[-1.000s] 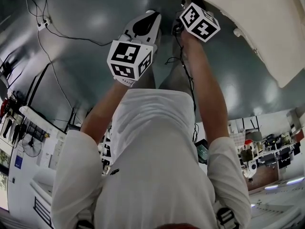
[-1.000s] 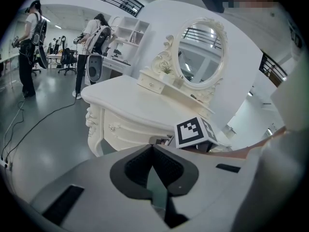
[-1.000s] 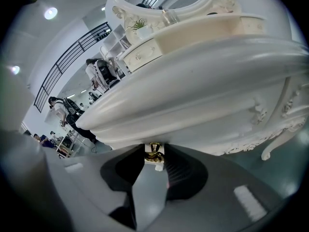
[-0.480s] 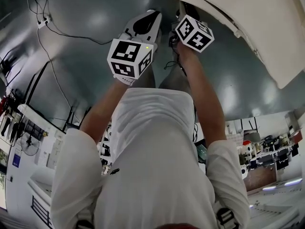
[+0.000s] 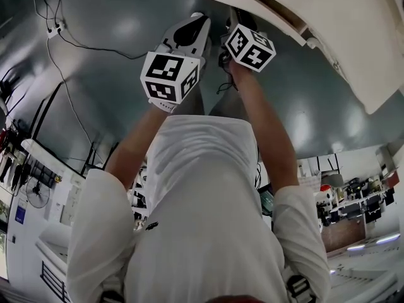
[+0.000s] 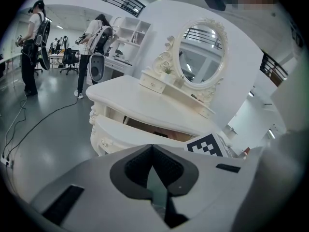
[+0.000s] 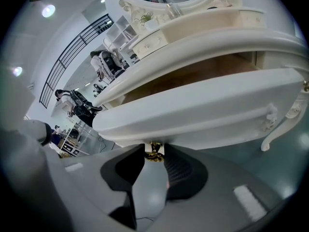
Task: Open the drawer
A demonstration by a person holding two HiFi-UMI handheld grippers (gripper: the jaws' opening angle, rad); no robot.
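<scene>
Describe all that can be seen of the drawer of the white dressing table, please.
The drawer is glossy white, looking like painted wood, with a long curved front and a small carved ornament near one end. It stands partly pulled out under the tabletop, so its brown wooden inside shows. A small gold pull hangs at the front's middle, and the right hand-held gripper is closed on it.

Head cam: above the person's torso, aimed steeply down, with the drawer only at the far top edge. Right hand-held gripper cam: tight under the drawer front, looking up along it, drawer handle right in the foreground. Left hand-held gripper cam: stands back from the drawer, takes in its whole front plus the right one's marker cube; the drawer front shows in all three.
</scene>
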